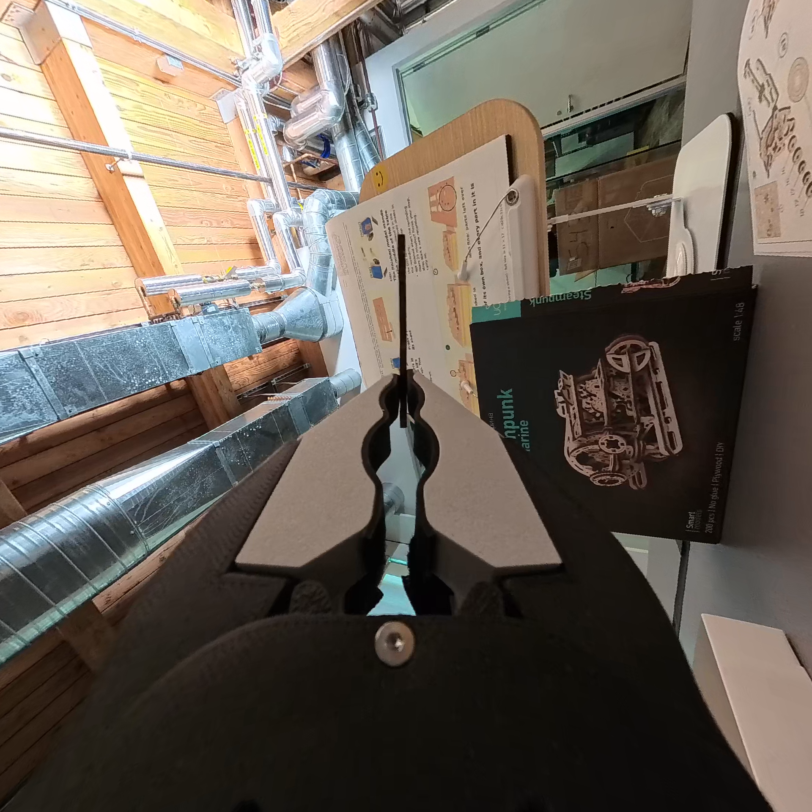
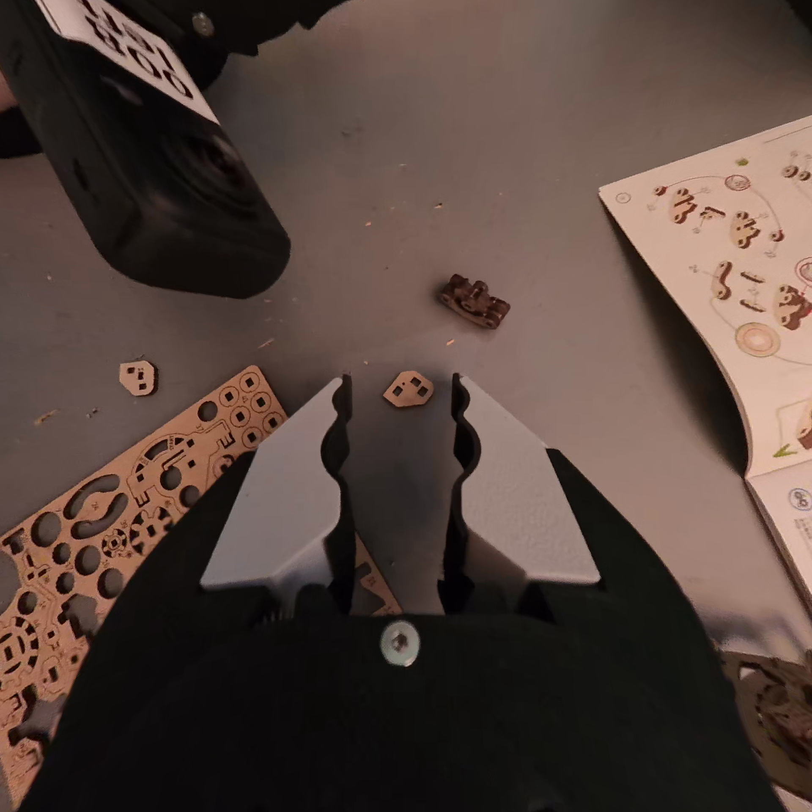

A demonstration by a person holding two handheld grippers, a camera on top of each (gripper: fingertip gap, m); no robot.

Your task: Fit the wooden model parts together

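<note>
You are looking at a small flat wooden piece point(image 2: 407, 389) lying on the grey table, pale, rounded, with three square holes. A matching piece point(image 2: 139, 378) is lying well off to its left. A dark little assembled block point(image 2: 473, 306) is resting beyond them. A punched plywood sheet point(image 2: 110, 505) is lying at lower left. A thin dark strip point(image 1: 402, 325), possibly wood, is standing edge-on.

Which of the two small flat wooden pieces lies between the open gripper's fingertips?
The piece with diamond-shaped holes, between the right gripper tips; the other lies far left.
</note>
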